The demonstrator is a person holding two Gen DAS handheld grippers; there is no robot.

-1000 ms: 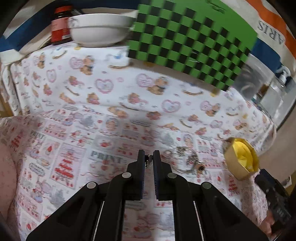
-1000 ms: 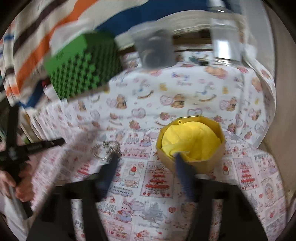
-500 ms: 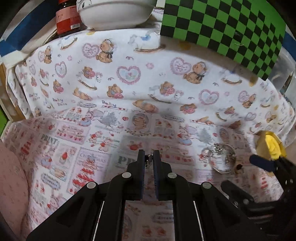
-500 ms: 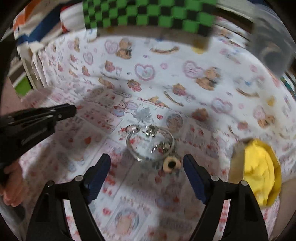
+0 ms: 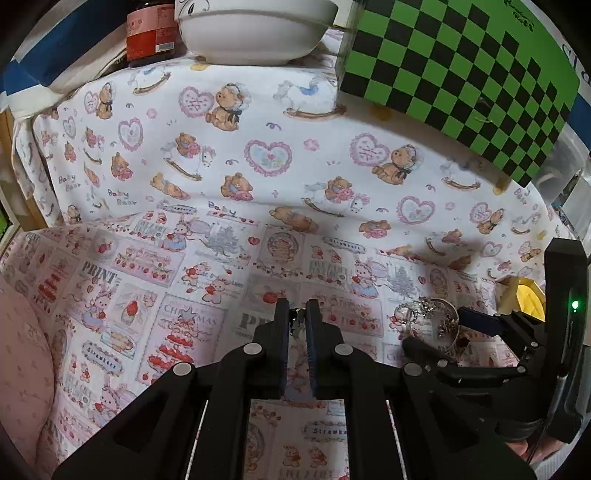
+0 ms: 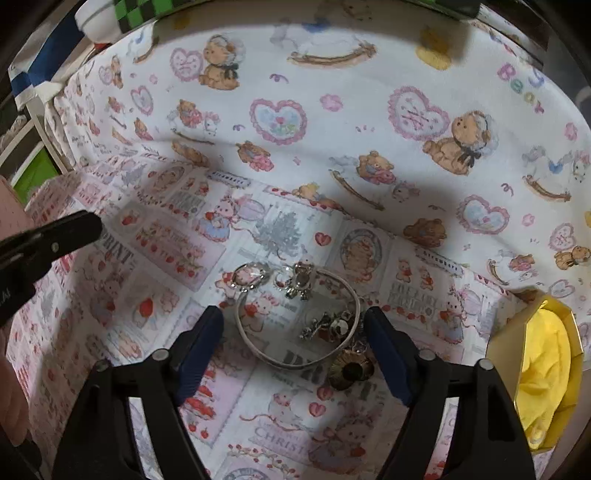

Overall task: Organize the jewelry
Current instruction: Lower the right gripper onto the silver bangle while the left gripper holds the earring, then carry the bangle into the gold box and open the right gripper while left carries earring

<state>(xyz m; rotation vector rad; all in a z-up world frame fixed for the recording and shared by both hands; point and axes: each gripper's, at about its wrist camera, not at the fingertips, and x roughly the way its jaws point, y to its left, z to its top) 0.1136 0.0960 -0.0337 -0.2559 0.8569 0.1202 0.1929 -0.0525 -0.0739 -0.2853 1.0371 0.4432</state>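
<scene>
In the left wrist view, a red-labelled jar (image 5: pixel 149 35) stands at the upper left beside a white bowl (image 5: pixel 255 31), and a green and black checkered board (image 5: pixel 458 70) fills the upper right. Below them lies the printed cloth (image 5: pixel 258 177) with bears and hearts. At the lower middle the left gripper (image 5: pixel 297 321) has its tongs together, clamped on a small silvery trinket (image 5: pixel 296 322) whose kind is too small to tell. To the lower right a bangle (image 5: pixel 436 325) lies on the cloth with small charms around it, and the right gripper's dark body reaches in from the right edge beside it.

In the right wrist view, the tip of the left gripper shows at the middle left. At the lower middle the right gripper (image 6: pixel 293 343) has its tongs apart; they have just been closing, with the bangle (image 6: pixel 299 317) lying on the cloth between them, not pressed by either. A bear charm (image 6: pixel 301 278) and an oval pendant (image 6: pixel 249 275) lie at the ring's upper edge, and a dark round bead (image 6: pixel 349 371) lies at its lower right. At the far right sits a gold box (image 6: pixel 506 354) lined with yellow cloth (image 6: pixel 545 365).
</scene>
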